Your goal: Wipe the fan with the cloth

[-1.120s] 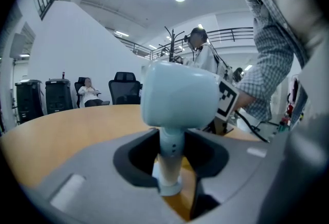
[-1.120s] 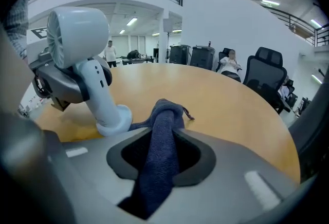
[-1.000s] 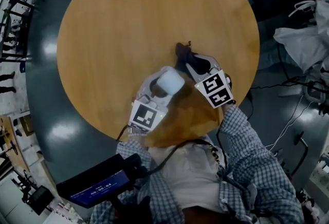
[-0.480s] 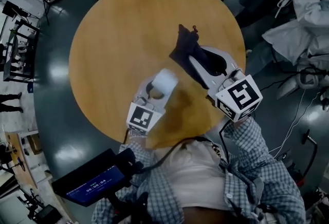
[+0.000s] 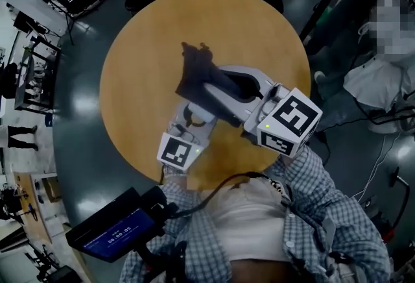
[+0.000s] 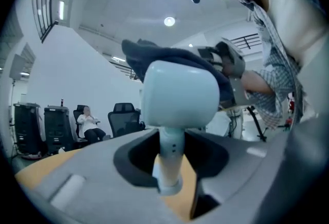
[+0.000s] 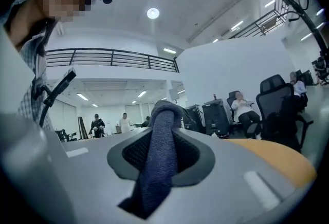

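Note:
A small white hand-held fan (image 6: 179, 95) stands upright, its handle (image 6: 168, 159) clamped between the jaws of my left gripper (image 6: 169, 166). My right gripper (image 7: 160, 159) is shut on a dark blue cloth (image 7: 160, 146), whose free end sticks out past the jaws. In the head view the right gripper (image 5: 217, 90) and the cloth (image 5: 193, 71) lie over the left gripper (image 5: 193, 118), hiding most of the fan. From the left gripper view the cloth (image 6: 154, 56) rests across the top of the fan's head. Both grippers are held well above the table.
The round wooden table (image 5: 142, 41) lies below on a dark grey floor. A black device with a lit screen (image 5: 117, 228) hangs at the person's left side. Office chairs (image 7: 277, 105), cabinets and seated people are at the room's edge.
Both grippers have risen toward the head camera. The right gripper with the cloth has swung left, over the fan's head, which showed beside it before.

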